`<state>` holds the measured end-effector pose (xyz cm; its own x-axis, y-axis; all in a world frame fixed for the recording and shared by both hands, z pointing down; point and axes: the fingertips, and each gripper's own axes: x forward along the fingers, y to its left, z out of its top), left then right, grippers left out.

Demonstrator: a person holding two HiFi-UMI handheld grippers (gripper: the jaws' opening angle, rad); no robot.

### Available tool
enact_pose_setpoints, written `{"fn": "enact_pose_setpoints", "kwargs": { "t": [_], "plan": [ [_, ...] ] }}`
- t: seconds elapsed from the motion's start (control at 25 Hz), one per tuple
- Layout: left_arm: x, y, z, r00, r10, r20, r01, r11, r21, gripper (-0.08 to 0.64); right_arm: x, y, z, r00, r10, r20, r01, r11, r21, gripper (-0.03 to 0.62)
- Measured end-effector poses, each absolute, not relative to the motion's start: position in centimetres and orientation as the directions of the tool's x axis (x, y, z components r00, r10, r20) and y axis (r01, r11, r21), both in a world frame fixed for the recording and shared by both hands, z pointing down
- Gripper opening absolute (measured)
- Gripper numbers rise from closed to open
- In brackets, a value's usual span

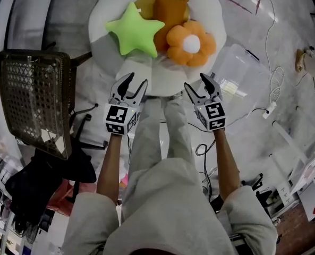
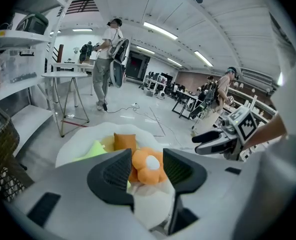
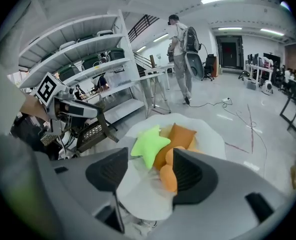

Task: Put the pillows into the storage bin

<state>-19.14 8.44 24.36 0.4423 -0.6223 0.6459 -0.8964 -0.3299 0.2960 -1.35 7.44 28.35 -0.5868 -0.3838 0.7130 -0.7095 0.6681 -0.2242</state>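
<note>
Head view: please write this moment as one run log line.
left gripper: open, empty | right gripper: open, empty | star pillow, flower pillow, square pillow: on white cushion, untouched

Black mesh chair (image 1: 35,100) far left; white power strip (image 1: 270,109) on floor, rt.

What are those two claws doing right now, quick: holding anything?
Left claw: open, holding nothing.
Right claw: open, holding nothing.
</note>
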Motion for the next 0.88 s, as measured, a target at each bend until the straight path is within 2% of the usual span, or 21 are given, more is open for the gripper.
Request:
{"fn": "enact_pose_setpoints", "kwargs": {
  "t": [0.28, 0.88],
  "plan": [
    [-19.5, 6.8, 30.3, 0.451, -0.619, 0.643, -0.892, -0.328, 0.310, 0.193, -3.0, 6.2, 34.9, -0.582, -0.363, 0.728, -0.698, 0.682, -0.218, 0.291],
    [-20.8, 7.3, 40.3, 0.470, -0.599, 0.648, -0.883, -0.306, 0.357, 0.193, -5.3, 5.9, 50.5, -0.530, -0.300, 0.793, -0.676, 0.714, -0.182, 0.409]
  ]
}}
